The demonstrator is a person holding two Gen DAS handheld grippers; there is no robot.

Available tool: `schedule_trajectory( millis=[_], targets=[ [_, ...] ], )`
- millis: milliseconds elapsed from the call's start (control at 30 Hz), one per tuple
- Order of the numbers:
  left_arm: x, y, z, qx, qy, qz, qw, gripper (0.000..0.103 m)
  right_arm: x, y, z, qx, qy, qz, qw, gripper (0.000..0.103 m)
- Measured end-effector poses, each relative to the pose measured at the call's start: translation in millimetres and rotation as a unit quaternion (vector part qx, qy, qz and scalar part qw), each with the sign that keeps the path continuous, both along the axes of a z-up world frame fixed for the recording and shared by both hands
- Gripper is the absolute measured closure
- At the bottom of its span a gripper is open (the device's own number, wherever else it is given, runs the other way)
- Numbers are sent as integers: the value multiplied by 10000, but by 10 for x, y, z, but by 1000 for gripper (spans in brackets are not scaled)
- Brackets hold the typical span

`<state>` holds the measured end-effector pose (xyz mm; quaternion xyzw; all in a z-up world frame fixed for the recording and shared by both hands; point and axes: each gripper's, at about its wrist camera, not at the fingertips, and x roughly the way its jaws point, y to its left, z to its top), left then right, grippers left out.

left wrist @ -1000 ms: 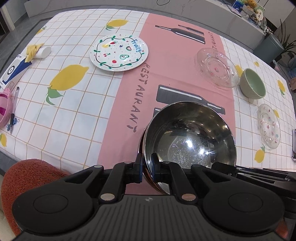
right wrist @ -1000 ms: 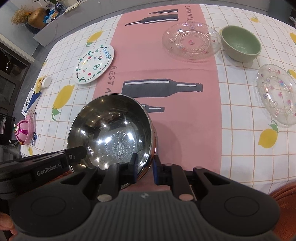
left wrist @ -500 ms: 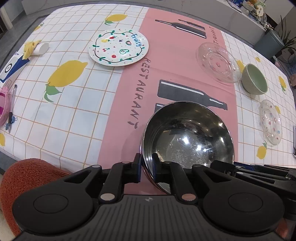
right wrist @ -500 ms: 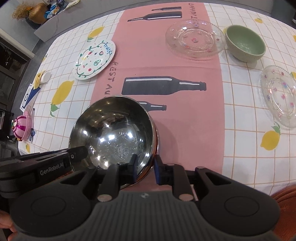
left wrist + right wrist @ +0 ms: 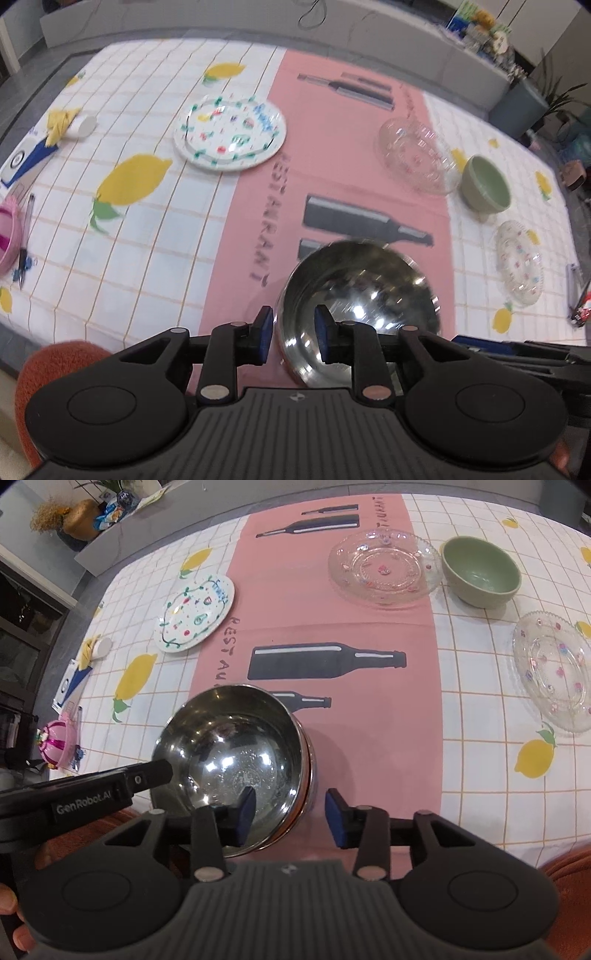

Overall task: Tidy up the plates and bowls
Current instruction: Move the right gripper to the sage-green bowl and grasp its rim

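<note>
A steel bowl [image 5: 360,291] [image 5: 236,757] sits on the pink runner near the table's front edge. My left gripper [image 5: 293,328] is open, its fingers straddling the bowl's left rim. My right gripper [image 5: 290,812] is open, straddling the bowl's right rim. A white painted plate [image 5: 229,134] [image 5: 197,614] lies at the far left. A large glass plate [image 5: 415,155] [image 5: 384,568] and a green bowl [image 5: 485,184] [image 5: 480,570] stand at the far right. A small glass plate [image 5: 519,262] [image 5: 554,668] lies at the right.
A pink toy [image 5: 7,236] [image 5: 55,742], a pen [image 5: 24,240], a blue-white card [image 5: 26,162] and a white cup with yellow cloth [image 5: 70,123] sit at the left edge. An orange chair back [image 5: 55,369] stands below the table edge.
Both grippers have opened and let go of the steel bowl's rim. The bowl now rests on the runner. The left view has pulled back a little.
</note>
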<state>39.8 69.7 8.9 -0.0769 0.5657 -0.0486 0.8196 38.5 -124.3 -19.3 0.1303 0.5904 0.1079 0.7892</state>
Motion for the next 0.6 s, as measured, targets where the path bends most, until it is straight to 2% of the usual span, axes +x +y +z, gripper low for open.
schedule_trajectory(
  millis=[200, 333, 600],
  targets=[
    [19, -177, 267, -252, -467, -391, 9978, 76, -1, -116, 158, -38, -278, -19, 9996, 54],
    [62, -406, 388, -438, -673, -640, 9947, 75, 53, -291, 198, -150, -429, -227, 9987, 55],
    [279, -936, 406, -575, -792, -887, 9912, 75, 219, -779, 193, -265, -702, -879, 9933, 53]
  ],
)
